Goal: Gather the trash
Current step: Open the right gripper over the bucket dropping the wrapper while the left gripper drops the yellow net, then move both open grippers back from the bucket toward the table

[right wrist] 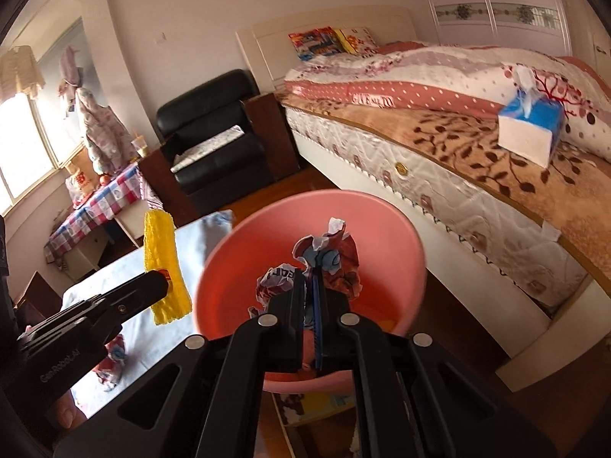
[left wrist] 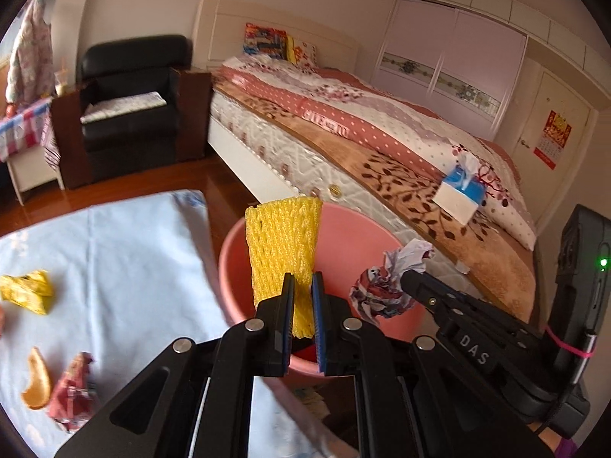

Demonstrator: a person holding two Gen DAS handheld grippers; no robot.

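While both pieces of trash hung over the pink basin (right wrist: 385,229), the sound way to finish the step seemed to be letting each go only once it sat well inside the rim, so nothing bounced out onto the floor. The left tongs (left wrist: 303,305) were clenched on a yellow foam net (left wrist: 282,244), held upright above the basin's near-left rim; it probably needed carrying a little further toward the basin's middle. The right tongs (right wrist: 309,297) were clenched on a crumpled wrapper (right wrist: 328,263), poised over the basin's middle and pointing slightly downward into it. Beside the basin, on the blue-covered worktop (left wrist: 126,252), an orange peel (left wrist: 37,381), a yellow scrap (left wrist: 28,290) and another wrapper (left wrist: 70,389) waited to be collected.
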